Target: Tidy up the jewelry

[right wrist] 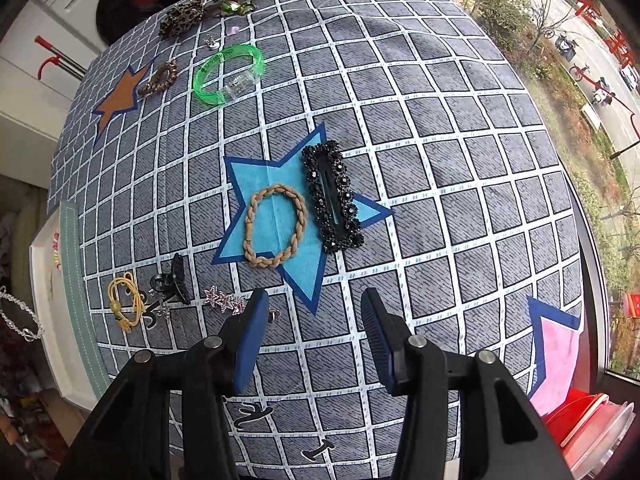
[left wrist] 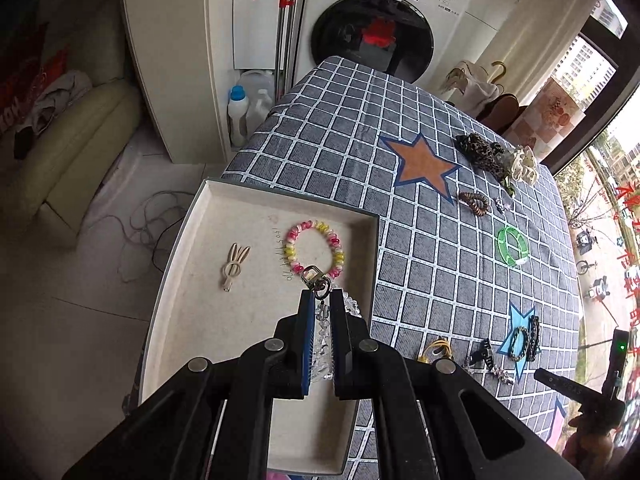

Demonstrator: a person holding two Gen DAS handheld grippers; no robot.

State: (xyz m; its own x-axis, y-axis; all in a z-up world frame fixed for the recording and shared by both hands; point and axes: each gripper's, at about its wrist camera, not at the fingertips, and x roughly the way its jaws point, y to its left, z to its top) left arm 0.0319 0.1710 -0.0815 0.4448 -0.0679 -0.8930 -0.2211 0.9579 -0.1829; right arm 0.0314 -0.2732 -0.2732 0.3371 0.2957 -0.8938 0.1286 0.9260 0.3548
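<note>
1. A clear crystal bead chain [left wrist: 323,340] with a metal clasp [left wrist: 316,278] is pinched between the fingers of the left gripper [left wrist: 322,308], which stand narrow and pressed on it, above the tray [left wrist: 208,320].
2. In the tray, a pink-and-yellow spiral bracelet [left wrist: 314,246] lies just at 12 o'clock from the clasp, and a cream rabbit-ear hair clip [left wrist: 234,266] lies at 9 o'clock, apart from it.
3. The tray sits at the edge of the tabletop [left wrist: 340,120], which is covered by a grey checked cloth.
4. The right gripper [right wrist: 314,312] hovers over the tabletop with its fingers about half apart and nothing between them.
5. At 12 o'clock from it, a tan braided hair tie [right wrist: 276,226] lies on a blue star [right wrist: 300,272]; a black beaded barrette [right wrist: 334,196] lies just at its 3 o'clock.
6. Toward 10 o'clock lie a black claw clip [right wrist: 176,278] and a yellow cord bracelet [right wrist: 126,300]; farther off, at 11 o'clock, a green bangle [right wrist: 228,74].
</note>
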